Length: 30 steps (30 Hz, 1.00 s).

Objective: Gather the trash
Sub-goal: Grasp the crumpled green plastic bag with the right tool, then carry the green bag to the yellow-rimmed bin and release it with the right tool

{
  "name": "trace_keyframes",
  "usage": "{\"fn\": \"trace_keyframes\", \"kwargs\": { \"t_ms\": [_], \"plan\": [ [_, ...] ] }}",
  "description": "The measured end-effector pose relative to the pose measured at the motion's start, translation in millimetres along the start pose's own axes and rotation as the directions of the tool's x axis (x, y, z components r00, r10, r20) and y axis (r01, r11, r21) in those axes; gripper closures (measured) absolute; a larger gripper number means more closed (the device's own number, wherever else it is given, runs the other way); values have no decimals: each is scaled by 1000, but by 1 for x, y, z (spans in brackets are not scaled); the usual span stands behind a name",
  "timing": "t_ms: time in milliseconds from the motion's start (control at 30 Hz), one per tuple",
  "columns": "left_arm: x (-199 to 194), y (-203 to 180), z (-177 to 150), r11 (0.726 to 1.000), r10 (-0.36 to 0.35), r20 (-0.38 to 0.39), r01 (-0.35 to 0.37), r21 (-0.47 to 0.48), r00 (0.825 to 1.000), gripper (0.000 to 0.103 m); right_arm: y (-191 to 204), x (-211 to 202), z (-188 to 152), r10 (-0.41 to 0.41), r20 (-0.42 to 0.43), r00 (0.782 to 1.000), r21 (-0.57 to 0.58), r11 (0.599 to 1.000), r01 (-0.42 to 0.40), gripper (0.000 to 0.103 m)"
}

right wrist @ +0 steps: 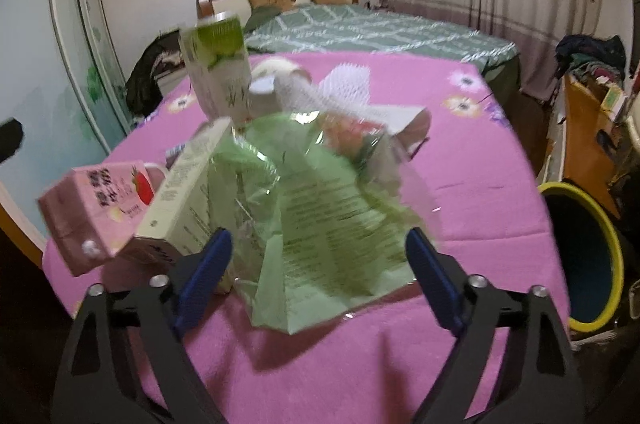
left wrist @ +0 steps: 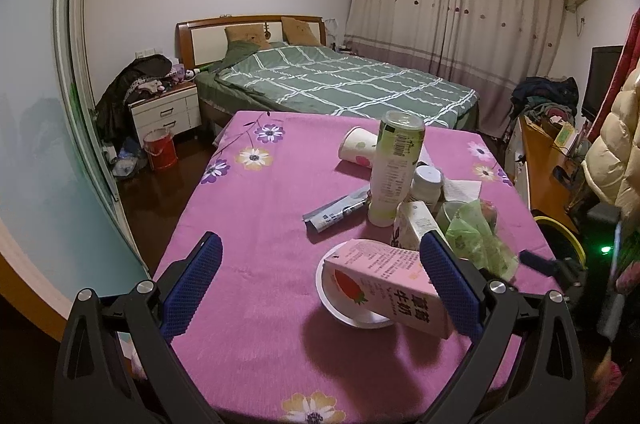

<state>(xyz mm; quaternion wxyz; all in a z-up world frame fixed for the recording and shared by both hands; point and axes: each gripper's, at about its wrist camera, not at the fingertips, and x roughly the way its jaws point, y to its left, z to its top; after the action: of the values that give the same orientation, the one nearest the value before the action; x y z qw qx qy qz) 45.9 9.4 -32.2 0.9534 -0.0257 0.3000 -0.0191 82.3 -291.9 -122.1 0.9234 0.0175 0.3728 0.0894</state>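
Note:
Trash lies on a table with a pink flowered cloth (left wrist: 256,224). A pink strawberry milk carton (left wrist: 388,284) rests tilted on a white bowl (left wrist: 340,308), between the fingers of my open left gripper (left wrist: 320,276). Behind it stand a tall green can (left wrist: 394,168), a paper cup (left wrist: 358,146) on its side, a white jar (left wrist: 426,188), a cream carton (left wrist: 416,228) and a flat wrapper (left wrist: 336,210). A crumpled green plastic bag (right wrist: 320,208) lies between the fingers of my open right gripper (right wrist: 320,264). The pink carton (right wrist: 96,212) shows at its left.
A bin with a yellow rim (right wrist: 580,252) stands on the floor right of the table. A bed with a green cover (left wrist: 340,80) is behind the table. A nightstand (left wrist: 166,112) and a red bucket (left wrist: 160,148) are at the left. A wooden desk (left wrist: 548,164) stands at the right.

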Motion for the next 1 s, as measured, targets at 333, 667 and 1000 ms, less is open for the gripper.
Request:
{"fn": "trace_keyframes", "kwargs": {
  "t_ms": [333,667,1000],
  "plan": [
    [13,4,3,1000,-9,2,9,-10,1000,6,0,19,0,66,-24,998,3,998,-66,89],
    [11,4,5,1000,-7,17,7,-12,1000,6,-11,-18,6,97,51,994,21,995,-98,95],
    [5,-2,0,1000,-29,22,29,4,999,6,-73,-56,16,-49,131,990,111,993,34,95]
  ]
}}
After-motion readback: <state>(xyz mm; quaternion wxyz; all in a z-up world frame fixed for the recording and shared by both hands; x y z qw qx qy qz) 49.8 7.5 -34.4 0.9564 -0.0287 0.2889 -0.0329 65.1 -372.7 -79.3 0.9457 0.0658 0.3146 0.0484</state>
